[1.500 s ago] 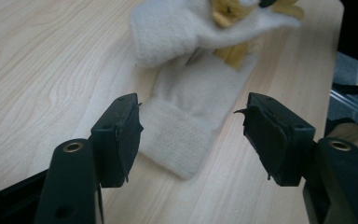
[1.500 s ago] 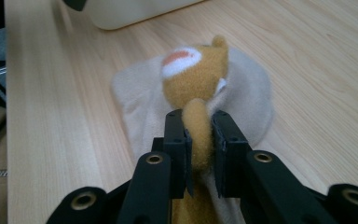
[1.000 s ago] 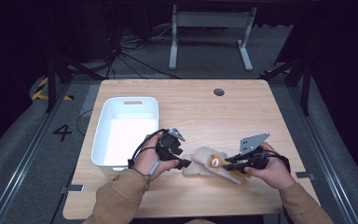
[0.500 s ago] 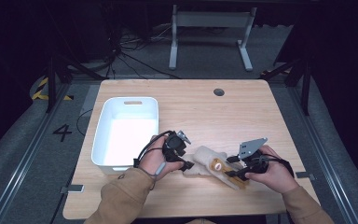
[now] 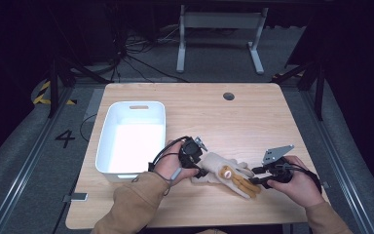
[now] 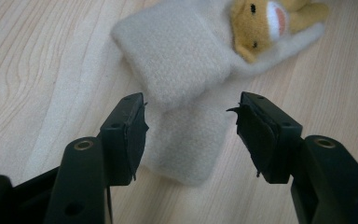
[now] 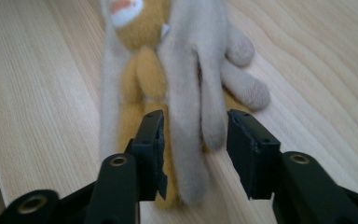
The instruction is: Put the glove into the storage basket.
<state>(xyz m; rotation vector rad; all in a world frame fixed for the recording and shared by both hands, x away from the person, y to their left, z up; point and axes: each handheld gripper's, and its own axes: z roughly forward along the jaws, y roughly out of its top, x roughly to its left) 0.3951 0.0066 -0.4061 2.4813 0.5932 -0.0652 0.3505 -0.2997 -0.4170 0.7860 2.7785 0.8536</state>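
A pale fleece glove [image 5: 224, 169] with a small yellow animal puppet [image 5: 234, 178] on it lies flat near the front edge of the worktop [image 5: 253, 122], a little right of the middle, cuff end toward the white tub [image 5: 132, 139] and fingers toward the person's right. The tub stands well apart on the left half and has nothing in it.

The left gripper [image 6: 191, 133] sits over the cuff with its jaws parted, one pad on each side of the folded fleece and neither pad touching it yet, as far as I can tell. The right gripper [image 7: 193, 149] is likewise spread, straddling one long fleece finger at the glove's far end, the yellow body lying beside its left pad.

It looks as if both ends are about to be pinched. To do that well, I'd say each gripper should come low enough that the pads take the full thickness of fabric, not just the nap. The right one should gather more than a single finger, or the glove will sag and slip when lifted.
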